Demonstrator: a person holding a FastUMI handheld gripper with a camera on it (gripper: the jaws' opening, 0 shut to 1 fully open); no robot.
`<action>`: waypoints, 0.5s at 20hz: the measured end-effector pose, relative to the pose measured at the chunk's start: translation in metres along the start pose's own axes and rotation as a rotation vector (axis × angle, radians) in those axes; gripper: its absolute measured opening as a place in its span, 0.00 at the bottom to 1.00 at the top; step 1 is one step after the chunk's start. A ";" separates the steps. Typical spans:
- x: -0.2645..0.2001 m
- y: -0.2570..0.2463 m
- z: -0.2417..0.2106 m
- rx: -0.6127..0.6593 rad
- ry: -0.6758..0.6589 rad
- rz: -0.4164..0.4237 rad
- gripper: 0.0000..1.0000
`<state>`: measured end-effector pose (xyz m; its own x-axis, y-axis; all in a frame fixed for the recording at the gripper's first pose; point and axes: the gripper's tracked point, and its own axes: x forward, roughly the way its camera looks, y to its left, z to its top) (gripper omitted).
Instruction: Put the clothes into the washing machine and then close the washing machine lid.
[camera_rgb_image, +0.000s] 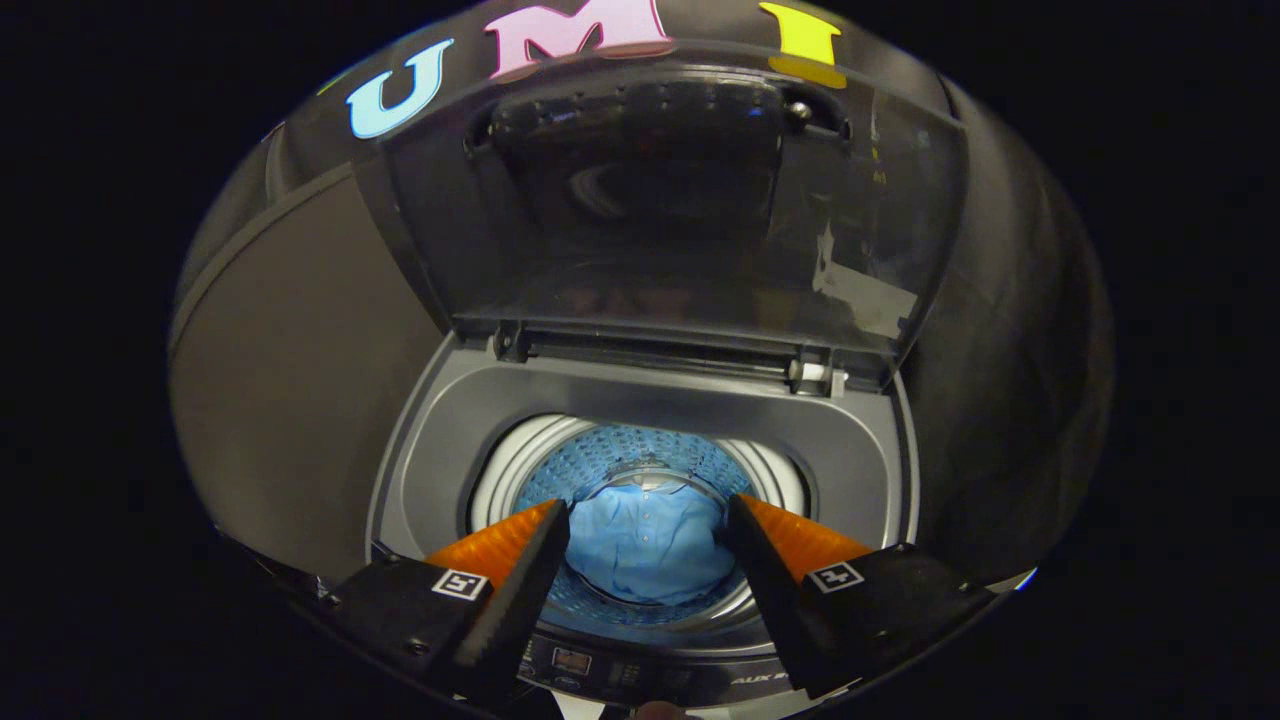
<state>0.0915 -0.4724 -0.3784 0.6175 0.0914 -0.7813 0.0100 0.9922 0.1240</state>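
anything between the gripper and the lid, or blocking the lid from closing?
Nothing visible. The hand-held gripper is open and empty over the drum, where the blue shirt lies well below the rim. The lid stands upright beyond the fingers, and the grey top panel under it looks bare.

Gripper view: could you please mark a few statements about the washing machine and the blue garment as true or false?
1. The washing machine's dark see-through lid stands open. True.
2. The light blue cloth garment lies on the floor beside the machine. False: it lies inside the perforated drum.
3. The gripper is shut on the garment. False: its fingers are spread apart above the drum and hold nothing.
4. The grey plastic top surround rings the drum opening. True.
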 end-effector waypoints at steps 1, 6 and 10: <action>-0.008 0.000 0.013 0.003 -0.032 0.001 1.00; -0.059 0.012 0.081 -0.064 -0.231 0.018 0.99; -0.093 0.031 0.126 -0.070 -0.364 0.026 0.99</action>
<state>0.1338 -0.4613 -0.2247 0.8561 0.0930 -0.5084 -0.0553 0.9945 0.0888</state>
